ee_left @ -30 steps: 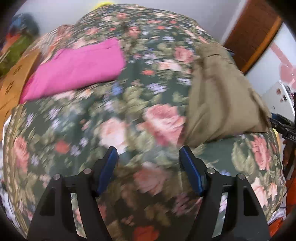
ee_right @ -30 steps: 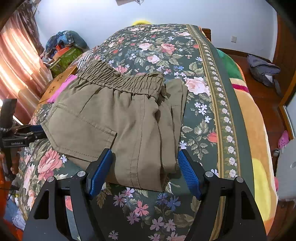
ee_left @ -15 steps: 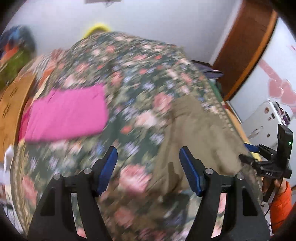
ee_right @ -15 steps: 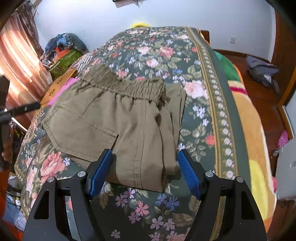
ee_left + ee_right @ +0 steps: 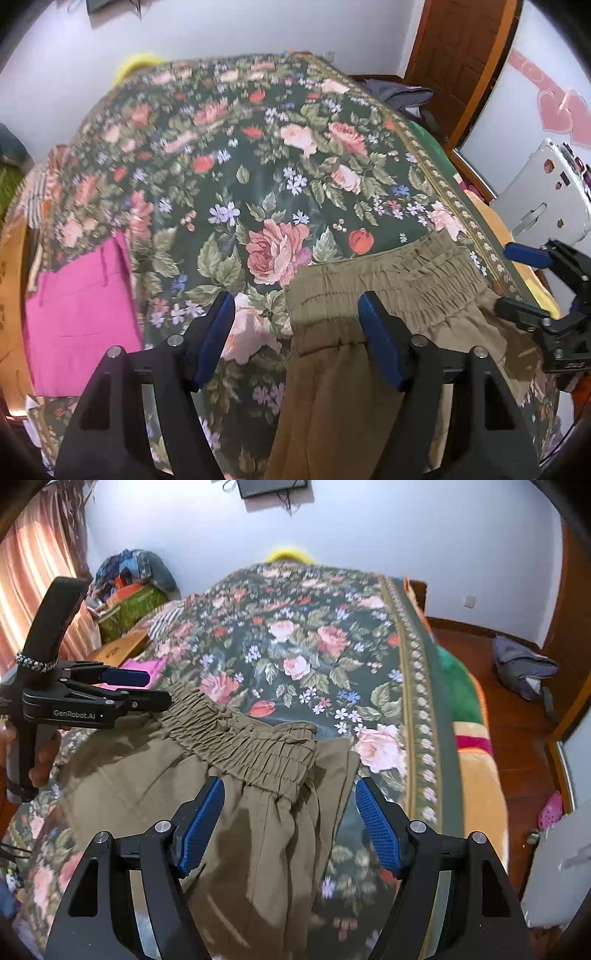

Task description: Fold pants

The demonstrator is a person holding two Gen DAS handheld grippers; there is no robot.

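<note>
olive-khaki cotton pants (image 5: 207,794), elastic waistband end-on | left gripper (image 5: 295,336) wide, empty, at left corner | right gripper (image 5: 290,825) wide, empty, at right corner

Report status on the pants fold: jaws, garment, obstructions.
Left gripper open, jaws just widened, nothing gripped. Right gripper open above olive pants. Pants lying on floral bedspread, waistband bunched. Pink garment lies apart, not obstructing.

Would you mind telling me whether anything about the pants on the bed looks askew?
Yes. The olive pants lie at a slant on the bedspread, and a folded layer pokes out past the waistband on the right edge, so the sides don't line up.
</note>
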